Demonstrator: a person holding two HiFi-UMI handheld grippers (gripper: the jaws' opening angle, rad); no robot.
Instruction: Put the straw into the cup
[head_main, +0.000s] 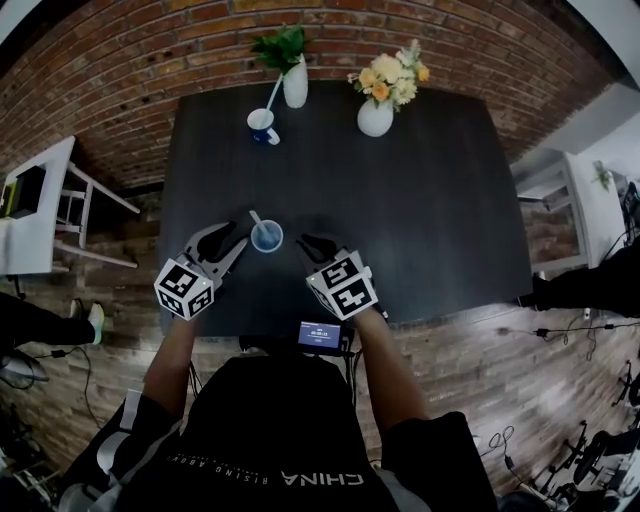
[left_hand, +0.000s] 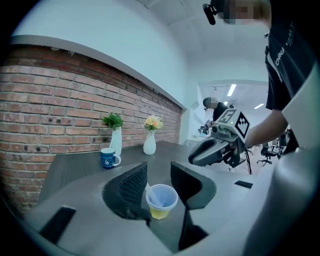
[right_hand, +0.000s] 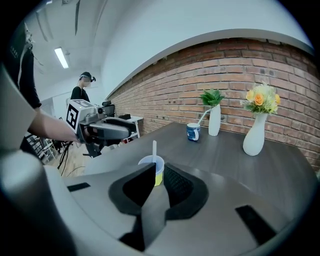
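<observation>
Straw (head_main: 254, 218) in cup (head_main: 267, 237); both hand-held grippers let go.
Straw leans on the cup's rim, lower end inside; cup upright on the dark bench (head_main: 430, 200). Left hand-held gripper (head_main: 232, 242) just left of cup, jaws spread wide, released. Right hand-held gripper (head_main: 303, 243) just right of cup, jaws slightly apart, gripping nothing. Blue mug (head_main: 262, 126) well beyond cup.

We're looking down on a dark table (head_main: 420, 200) set against a red brick wall (head_main: 150, 60), with wood-plank floor (head_main: 470, 340) all around. A white side table (head_main: 40, 215) stands at left, a white shelf unit (head_main: 553, 185) at right, and a strip light (right_hand: 61, 58) glows overhead.
</observation>
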